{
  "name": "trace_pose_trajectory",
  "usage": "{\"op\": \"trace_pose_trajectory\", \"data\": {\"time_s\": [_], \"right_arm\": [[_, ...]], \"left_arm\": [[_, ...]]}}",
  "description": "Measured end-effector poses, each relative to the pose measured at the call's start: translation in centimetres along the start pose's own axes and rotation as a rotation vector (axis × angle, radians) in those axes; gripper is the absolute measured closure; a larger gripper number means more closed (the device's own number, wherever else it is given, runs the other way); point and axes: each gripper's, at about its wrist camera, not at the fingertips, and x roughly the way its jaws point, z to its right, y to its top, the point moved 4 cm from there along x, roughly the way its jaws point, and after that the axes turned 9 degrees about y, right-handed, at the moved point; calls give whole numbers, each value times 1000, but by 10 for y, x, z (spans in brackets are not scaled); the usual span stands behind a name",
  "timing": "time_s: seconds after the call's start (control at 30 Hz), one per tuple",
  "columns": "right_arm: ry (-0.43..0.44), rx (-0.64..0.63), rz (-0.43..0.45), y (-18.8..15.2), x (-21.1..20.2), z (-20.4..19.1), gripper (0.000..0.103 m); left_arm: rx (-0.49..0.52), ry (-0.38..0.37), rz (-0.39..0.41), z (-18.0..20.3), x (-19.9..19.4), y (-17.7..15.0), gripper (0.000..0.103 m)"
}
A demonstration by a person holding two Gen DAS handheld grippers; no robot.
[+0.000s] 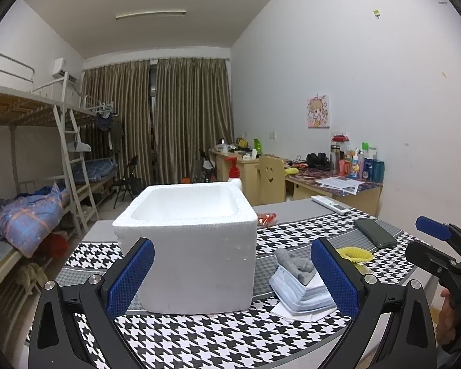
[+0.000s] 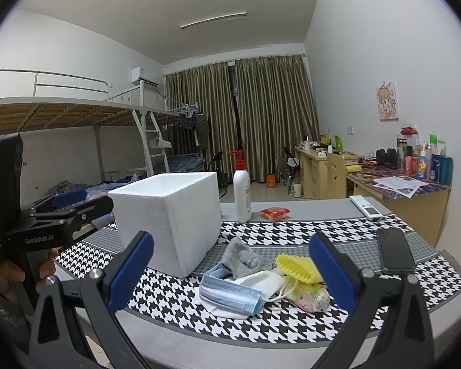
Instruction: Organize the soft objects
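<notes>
A white foam box (image 1: pixel 187 246) (image 2: pixel 169 215) stands open-topped on the houndstooth cloth. Right of it lies a pile of soft things: a grey sock (image 1: pixel 295 264) (image 2: pixel 246 259), blue face masks (image 1: pixel 298 292) (image 2: pixel 230 292), a white mask (image 2: pixel 264 281), a yellow foam net (image 1: pixel 353 253) (image 2: pixel 295 266) and a small floral pouch (image 2: pixel 310 298). My left gripper (image 1: pixel 233 276) is open and empty, facing the box; it also shows at the left of the right wrist view (image 2: pixel 67 203). My right gripper (image 2: pixel 230 273) is open above the pile, holding nothing, and its side shows at the right edge (image 1: pixel 439 240).
A black phone (image 2: pixel 395 250) (image 1: pixel 375 232), a white remote (image 2: pixel 367 207) (image 1: pixel 330 204), a red packet (image 2: pixel 275 212) (image 1: pixel 265 218) and a pump bottle (image 2: pixel 242 187) lie on the table. Beyond stand bunk beds (image 2: pixel 76 113), desks (image 2: pixel 408 190) and curtains (image 2: pixel 239 117).
</notes>
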Motion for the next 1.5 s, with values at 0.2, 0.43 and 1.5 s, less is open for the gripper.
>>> {"op": "trace_pose_trajectory", "data": {"time_s": [0.2, 0.43, 1.5], "right_arm": [[-6, -11, 6, 1, -2, -1, 1], [-1, -3, 13, 3, -3, 3, 1], [-43, 23, -74, -6, 29, 36, 1]], "left_arm": [[4, -1, 7, 1, 0, 1, 1], [12, 1, 11, 5, -1, 2, 1], [14, -45, -151, 27, 60, -21, 1]]}}
